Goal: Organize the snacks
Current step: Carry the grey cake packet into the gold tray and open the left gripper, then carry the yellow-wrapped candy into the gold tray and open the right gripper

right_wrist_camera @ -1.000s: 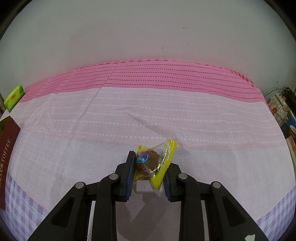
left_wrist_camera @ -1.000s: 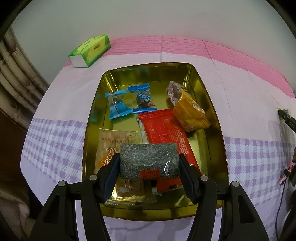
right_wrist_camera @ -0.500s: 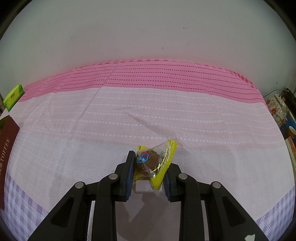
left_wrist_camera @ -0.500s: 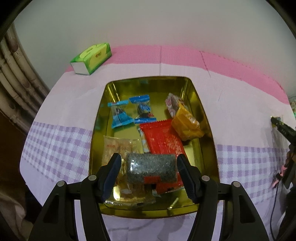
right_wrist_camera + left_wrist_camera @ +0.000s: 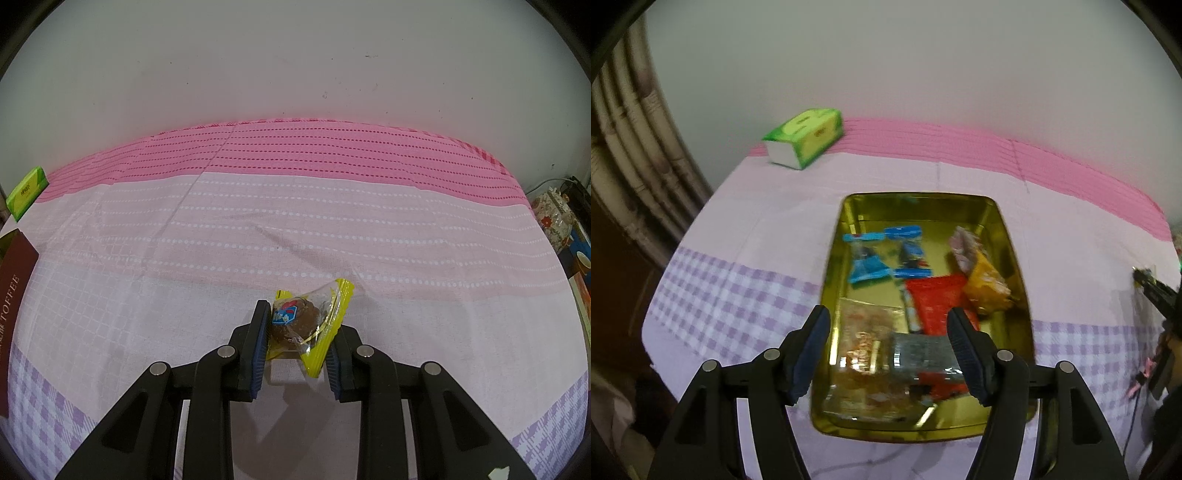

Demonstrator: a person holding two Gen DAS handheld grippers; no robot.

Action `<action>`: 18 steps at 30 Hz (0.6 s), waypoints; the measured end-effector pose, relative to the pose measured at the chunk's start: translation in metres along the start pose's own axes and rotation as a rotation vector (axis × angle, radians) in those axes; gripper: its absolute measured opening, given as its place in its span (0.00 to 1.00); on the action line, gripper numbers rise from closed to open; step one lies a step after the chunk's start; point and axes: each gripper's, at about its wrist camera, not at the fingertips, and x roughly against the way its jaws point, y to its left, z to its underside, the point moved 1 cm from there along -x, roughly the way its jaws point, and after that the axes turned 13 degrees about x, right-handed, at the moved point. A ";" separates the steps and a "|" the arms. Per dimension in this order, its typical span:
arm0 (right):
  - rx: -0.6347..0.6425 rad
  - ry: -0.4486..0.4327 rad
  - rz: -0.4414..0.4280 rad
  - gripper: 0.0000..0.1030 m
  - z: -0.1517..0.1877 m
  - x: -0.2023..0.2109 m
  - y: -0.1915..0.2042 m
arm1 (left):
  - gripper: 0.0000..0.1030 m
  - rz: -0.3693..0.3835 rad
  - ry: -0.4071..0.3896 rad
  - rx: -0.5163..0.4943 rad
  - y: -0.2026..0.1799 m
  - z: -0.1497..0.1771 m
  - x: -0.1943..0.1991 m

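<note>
**Next snack goes to the tin**

The left hand-held gripper hangs wide and empty over the gold tin. The right hand-held gripper pinches a yellow-wrapped chocolate snack above the tabletop. Carry it level and release low over the tin's bare floor.

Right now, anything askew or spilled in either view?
Nothing spilled. Snacks lie jumbled in the gold tin: the grey packet overlaps the red packet. Left tongs are open above it. Right tongs hold the yellow-wrapped candy tilted.
</note>
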 end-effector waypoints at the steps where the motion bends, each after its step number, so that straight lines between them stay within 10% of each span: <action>1: 0.000 0.000 0.000 0.25 0.000 0.000 0.000 | 0.64 0.015 0.002 0.009 0.004 -0.001 0.001; 18: 0.018 0.004 0.021 0.26 0.000 0.000 0.002 | 0.65 -0.081 -0.081 0.097 0.056 -0.001 0.005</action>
